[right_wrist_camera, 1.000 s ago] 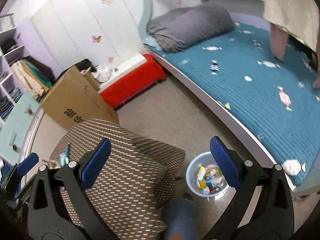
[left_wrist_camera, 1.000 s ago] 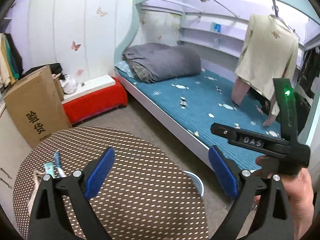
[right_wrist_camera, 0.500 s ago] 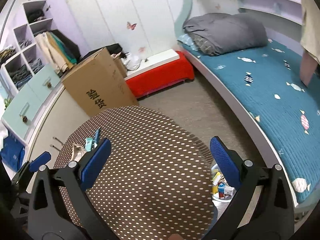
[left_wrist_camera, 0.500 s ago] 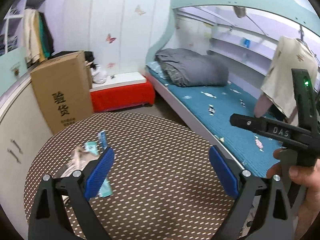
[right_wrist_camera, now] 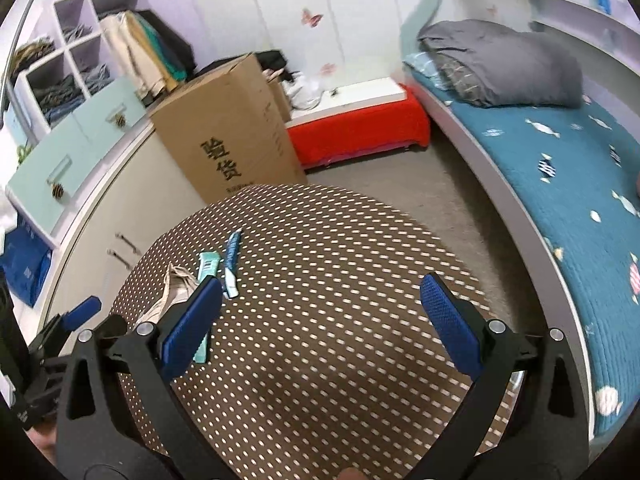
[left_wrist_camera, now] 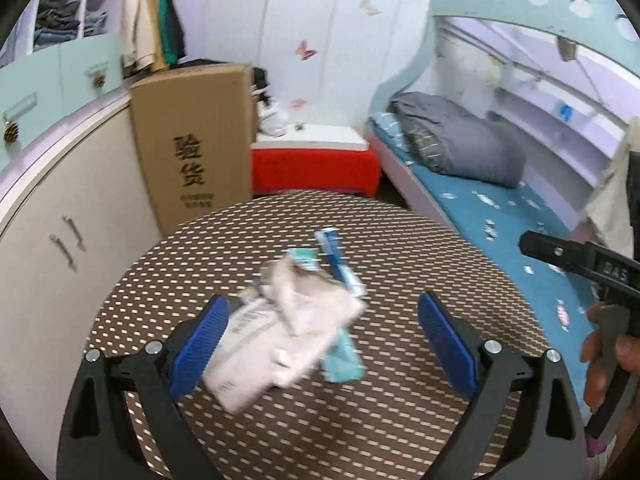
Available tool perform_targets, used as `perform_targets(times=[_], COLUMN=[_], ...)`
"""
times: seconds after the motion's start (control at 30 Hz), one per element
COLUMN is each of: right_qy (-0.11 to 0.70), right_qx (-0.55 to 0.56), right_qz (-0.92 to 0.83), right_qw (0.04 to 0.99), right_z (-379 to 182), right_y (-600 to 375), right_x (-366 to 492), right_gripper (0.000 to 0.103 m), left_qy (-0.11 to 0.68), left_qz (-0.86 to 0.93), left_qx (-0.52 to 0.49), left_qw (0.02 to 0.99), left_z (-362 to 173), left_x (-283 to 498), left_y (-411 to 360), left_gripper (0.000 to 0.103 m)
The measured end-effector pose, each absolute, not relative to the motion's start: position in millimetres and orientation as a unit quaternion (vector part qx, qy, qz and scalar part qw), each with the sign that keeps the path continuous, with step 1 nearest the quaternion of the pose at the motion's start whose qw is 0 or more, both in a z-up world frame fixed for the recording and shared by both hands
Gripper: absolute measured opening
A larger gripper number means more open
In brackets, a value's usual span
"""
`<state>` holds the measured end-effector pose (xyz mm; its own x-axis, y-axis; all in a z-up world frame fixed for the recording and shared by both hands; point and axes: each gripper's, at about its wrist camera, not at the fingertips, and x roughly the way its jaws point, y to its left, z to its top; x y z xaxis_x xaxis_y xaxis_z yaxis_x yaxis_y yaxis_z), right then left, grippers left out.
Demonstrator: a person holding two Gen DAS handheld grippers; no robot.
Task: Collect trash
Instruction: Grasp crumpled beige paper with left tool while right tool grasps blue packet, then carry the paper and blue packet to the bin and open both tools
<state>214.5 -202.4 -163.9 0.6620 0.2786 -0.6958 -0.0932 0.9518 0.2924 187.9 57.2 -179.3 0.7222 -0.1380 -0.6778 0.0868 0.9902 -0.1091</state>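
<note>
A pile of trash lies on the round brown dotted table [left_wrist_camera: 400, 248]: a crumpled beige paper wrapper [left_wrist_camera: 304, 308], a white printed packet [left_wrist_camera: 248, 332], a teal wrapper [left_wrist_camera: 340, 354] and a blue strip wrapper [left_wrist_camera: 338, 264]. My left gripper [left_wrist_camera: 322, 350] is open, hovering just short of the pile, with the papers lying between its blue pads. In the right wrist view the blue strip wrapper [right_wrist_camera: 232, 264] and teal wrapper [right_wrist_camera: 208, 266] lie left of centre. My right gripper [right_wrist_camera: 322, 324] is open above the table [right_wrist_camera: 340, 248], holding nothing.
A tall cardboard box [left_wrist_camera: 196, 144] stands behind the table, beside cream cabinets [left_wrist_camera: 52, 216]. A red bench [left_wrist_camera: 316, 166] and a bed with a blue mattress [right_wrist_camera: 560, 168] and grey duvet [right_wrist_camera: 500, 64] fill the right. A hand [left_wrist_camera: 608, 356] holds the other gripper's handle.
Both views have swung left and down toward the table. The trash pile has come much closer to my left gripper and now lies between its pads. The floor bin has left view.
</note>
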Motion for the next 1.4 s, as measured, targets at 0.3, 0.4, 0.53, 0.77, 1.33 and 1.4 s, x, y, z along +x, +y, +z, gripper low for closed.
perform_targets(times=[0.3,0.4,0.53,0.77,1.33,1.4], right_qy=[0.435,0.448,0.456,0.461,0.42,0.409], right_qx=[0.084,0.064,0.034,-0.038,0.063,0.074], right_qz=[0.148,0.168,0.19,0.193,0.171,0.166], right_qw=[0.884,0.876,0.869,0.866,0.889,0.894], right_z=[-205.3,-218.5,-229.7,-251.7,-212.8,-204.0], right_y=[-156.0,-136.0,-108.6,-69.6,-185.6,-204.1], right_x=[272.5,289.5,303.6,312.8,227.5,213.6], right_gripper=[0.097,0.097,0.096,0.052,0.013,0.013], left_qy=[0.439,0.458,0.48,0.467,0.375,0.36], left_qz=[-0.005,-0.01,-0.026,-0.04,-0.073,-0.078], left_qx=[-0.003,-0.007,-0.035,-0.053,-0.049,-0.048], left_qw=[0.898,0.889,0.876,0.882,0.923,0.929], left_z=[-224.8,-236.2,-250.3,-248.9,-192.5,-179.8], left_x=[242.1,254.6,269.6,265.0,175.7,159.3], left_y=[78.1,77.9,82.0,90.7,74.8,65.7], left_gripper=[0.093,0.074,0.044,0.015,0.005,0.005])
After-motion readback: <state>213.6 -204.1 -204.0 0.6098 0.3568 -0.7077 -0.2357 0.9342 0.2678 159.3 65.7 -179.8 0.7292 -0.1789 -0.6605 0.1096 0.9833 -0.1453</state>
